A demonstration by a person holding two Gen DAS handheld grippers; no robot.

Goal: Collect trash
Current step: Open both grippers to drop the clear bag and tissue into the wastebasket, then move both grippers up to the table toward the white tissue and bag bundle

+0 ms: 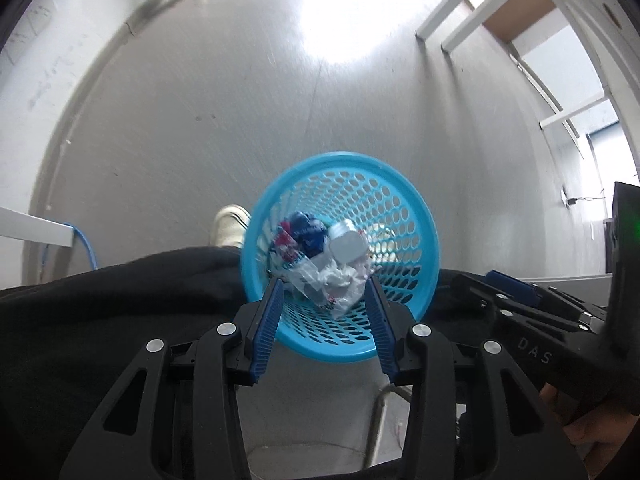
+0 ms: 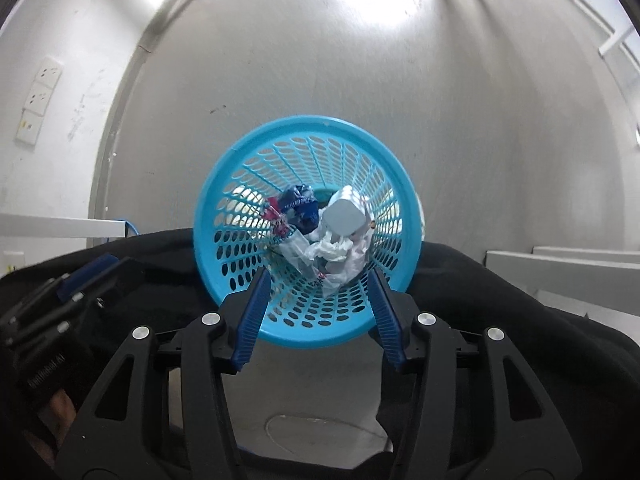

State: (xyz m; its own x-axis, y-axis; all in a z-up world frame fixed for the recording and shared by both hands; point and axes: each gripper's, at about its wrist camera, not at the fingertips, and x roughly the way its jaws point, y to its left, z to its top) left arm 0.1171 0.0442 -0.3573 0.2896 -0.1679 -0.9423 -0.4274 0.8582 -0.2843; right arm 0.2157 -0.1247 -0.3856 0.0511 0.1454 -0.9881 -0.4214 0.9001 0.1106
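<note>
Now both your left tool [image 1: 325,304] and right tool [image 2: 320,294] hang empty, half-spread above the blue basket [image 2: 224,184]; dipping could tip it.

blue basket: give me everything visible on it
The blue basket looks like rigid plastic: round, with a solid rim and walls perforated by rows of oval holes. It stands upright on the grey floor, against dark trouser legs. Inside lie crumpled white wrappers, a dark blue packet and a grey-white container.
</note>
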